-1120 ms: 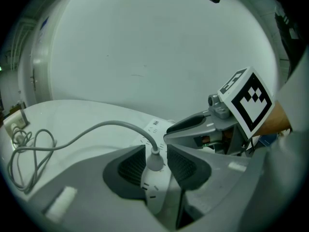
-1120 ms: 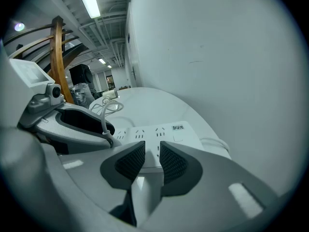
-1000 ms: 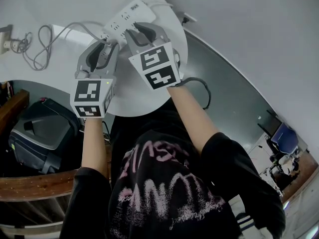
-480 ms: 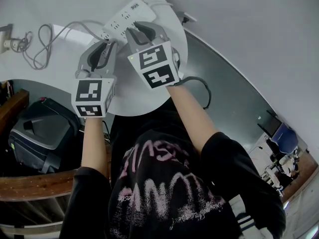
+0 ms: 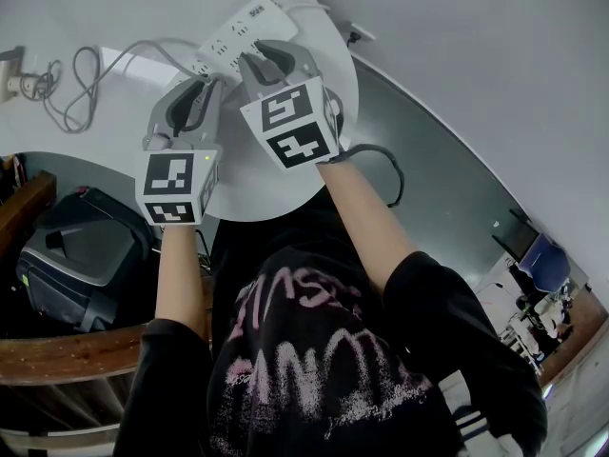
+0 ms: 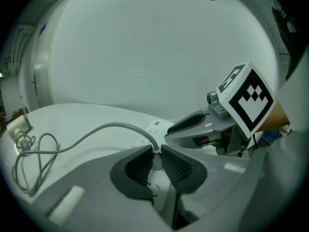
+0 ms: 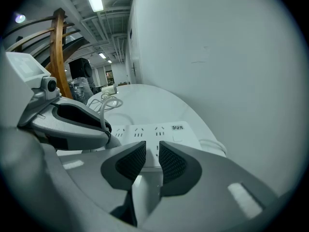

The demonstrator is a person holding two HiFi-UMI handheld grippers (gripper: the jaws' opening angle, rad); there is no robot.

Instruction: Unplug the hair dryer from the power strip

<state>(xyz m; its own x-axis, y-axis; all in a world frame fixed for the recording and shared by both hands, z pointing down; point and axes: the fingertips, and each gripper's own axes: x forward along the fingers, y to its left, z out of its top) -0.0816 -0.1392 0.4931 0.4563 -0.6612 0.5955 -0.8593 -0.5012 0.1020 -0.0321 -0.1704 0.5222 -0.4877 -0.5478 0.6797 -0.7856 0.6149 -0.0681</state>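
Note:
The white power strip [image 5: 233, 34] lies at the far side of the round white table [image 5: 114, 8]. A grey cable [image 5: 143, 48] runs from it and loops off to the left. My left gripper [image 5: 202, 89] is shut on the white plug [image 6: 155, 154] where the cable [image 6: 96, 132] meets the strip [image 6: 157, 125]. My right gripper [image 5: 266, 63] sits just right of it, jaws almost together with only a thin gap, tips down on the strip's [image 7: 154, 132] near edge and nothing held between the pads [image 7: 130, 161]. No hair dryer body shows in any view.
A small socket-like piece [image 5: 11, 76] sits at the table's left edge by the cable coil [image 5: 71, 93]. A black case [image 5: 81, 255] stands on the floor to the lower left. A black cord [image 5: 381, 160] hangs off the table's right side. A curved white wall rises behind.
The right gripper's marker cube has shifted slightly up and left. The left gripper, plug and strip look unmoved.

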